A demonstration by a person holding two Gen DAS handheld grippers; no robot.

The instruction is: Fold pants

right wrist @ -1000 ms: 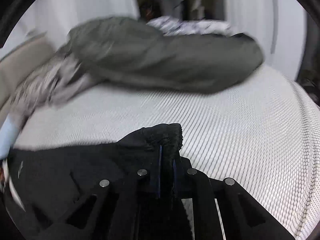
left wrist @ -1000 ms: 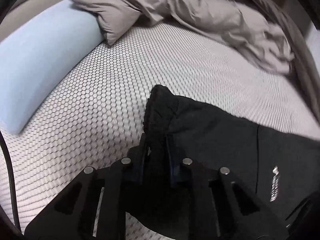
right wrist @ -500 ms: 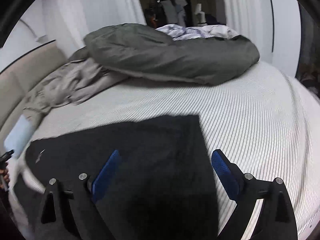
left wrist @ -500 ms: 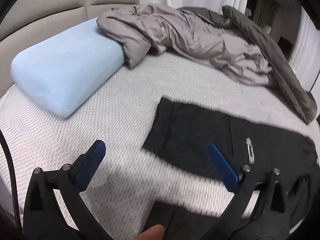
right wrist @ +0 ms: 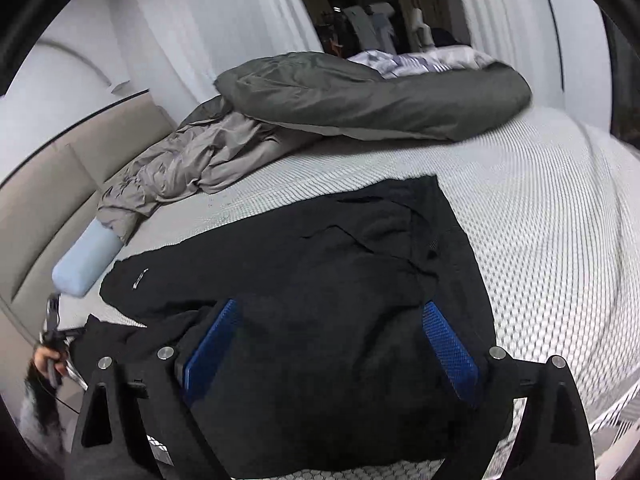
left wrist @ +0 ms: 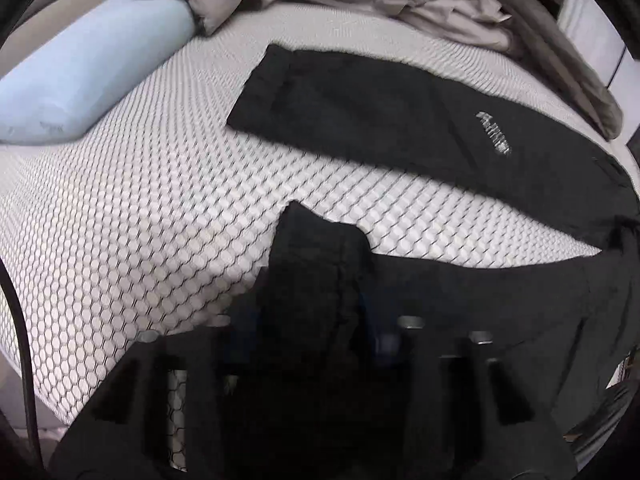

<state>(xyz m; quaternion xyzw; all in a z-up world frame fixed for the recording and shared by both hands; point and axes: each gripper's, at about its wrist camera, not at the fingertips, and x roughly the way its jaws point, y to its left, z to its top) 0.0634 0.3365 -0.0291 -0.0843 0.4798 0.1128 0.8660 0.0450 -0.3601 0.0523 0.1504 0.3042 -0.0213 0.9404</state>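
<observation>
- While the black pants (left wrist: 360, 120) lie spread across the honeycomb-patterned mattress (left wrist: 140, 208), one leg stretches flat toward the light blue pillow (left wrist: 80, 80), its cuff near the pillow but not touching it.
- A small pale logo (left wrist: 494, 134) shows on that flat leg in the left wrist view.
- Nearer the left camera, the other leg's end (left wrist: 320, 248) rises in a bunched peak between the jaws of the left gripper (left wrist: 312, 332).
- That gripper's jaws have just been closing, from wide apart to a narrow gap with the bunched cloth between them; the picture is dark and blurred there, so they seem to pinch the fabric, though I cannot be sure that the pads press on it.
- From the right wrist view, the right gripper (right wrist: 332, 344) hangs over the wide upper part of the pants, its jaws spread wide, blue pads (right wrist: 448, 344) on either side of the cloth and gripping nothing.
- Wrinkles cross the fabric ahead of those jaws.
- A crumpled grey-brown sheet (right wrist: 180, 168) and a dark olive duvet (right wrist: 360, 96) are heaped along the far side of the bed, well apart from the pants.
- At the left edge of the right view, a hand (right wrist: 44, 360) holds the other tool.
- A beige padded headboard (right wrist: 52, 184) stands behind the pillow.
</observation>
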